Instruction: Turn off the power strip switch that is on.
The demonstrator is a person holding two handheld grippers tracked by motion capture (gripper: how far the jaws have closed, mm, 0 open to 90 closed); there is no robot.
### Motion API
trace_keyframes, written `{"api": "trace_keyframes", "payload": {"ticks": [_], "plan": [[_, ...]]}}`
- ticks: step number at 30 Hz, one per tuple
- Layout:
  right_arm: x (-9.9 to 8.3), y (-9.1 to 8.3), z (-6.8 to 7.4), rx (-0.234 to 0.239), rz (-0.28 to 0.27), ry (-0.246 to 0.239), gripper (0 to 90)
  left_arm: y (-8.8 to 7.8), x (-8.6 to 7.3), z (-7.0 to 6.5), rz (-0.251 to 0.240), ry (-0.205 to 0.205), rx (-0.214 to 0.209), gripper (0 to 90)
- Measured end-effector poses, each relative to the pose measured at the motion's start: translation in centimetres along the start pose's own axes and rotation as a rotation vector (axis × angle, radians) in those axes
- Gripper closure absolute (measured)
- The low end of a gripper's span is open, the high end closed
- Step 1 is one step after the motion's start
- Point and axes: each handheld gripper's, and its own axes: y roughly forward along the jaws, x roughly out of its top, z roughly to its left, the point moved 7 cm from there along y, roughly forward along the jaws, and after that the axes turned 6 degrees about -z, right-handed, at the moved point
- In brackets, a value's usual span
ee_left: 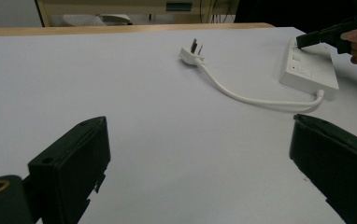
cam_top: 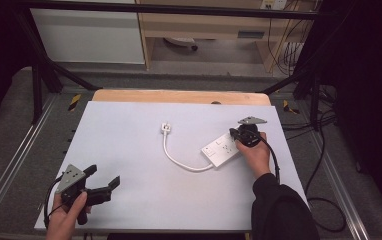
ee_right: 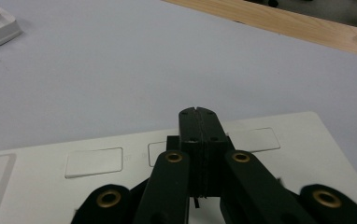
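A white power strip (cam_top: 221,149) lies at the right of the table, and its white cable (cam_top: 179,161) curves left and away to a white plug (cam_top: 166,128). My right gripper (cam_top: 234,133) is shut with nothing between its jaws. Its tips sit over the strip's far end. In the right gripper view the closed jaws (ee_right: 198,116) point across the strip's top face (ee_right: 284,154), above its socket covers. My left gripper (cam_top: 104,175) stands open near the front left corner, well away from the strip. Its view looks between the wide jaws (ee_left: 200,140) toward the plug (ee_left: 191,53) and the strip (ee_left: 307,70).
A pale mat (cam_top: 129,150) covers the table, with a wooden edge (cam_top: 179,96) along the far side. Black frame posts (cam_top: 36,85) stand at the back corners. Cables (cam_top: 324,200) trail on the floor at the right.
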Motion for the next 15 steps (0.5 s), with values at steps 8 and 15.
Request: {"api": "trace_keyframes", "payload": {"ticks": [8, 15], "plan": [[-0.01, 0.12, 0.22, -0.001, -0.004, -0.001, 90.0, -0.01, -0.03, 0.0, 0.002, 0.0, 0.0, 5.2], [-0.02, 0.13, 0.18, 0.003, -0.007, -0.002, 90.0, -0.02, -0.01, 0.0, 0.001, 0.001, 0.0, 5.2]]}}
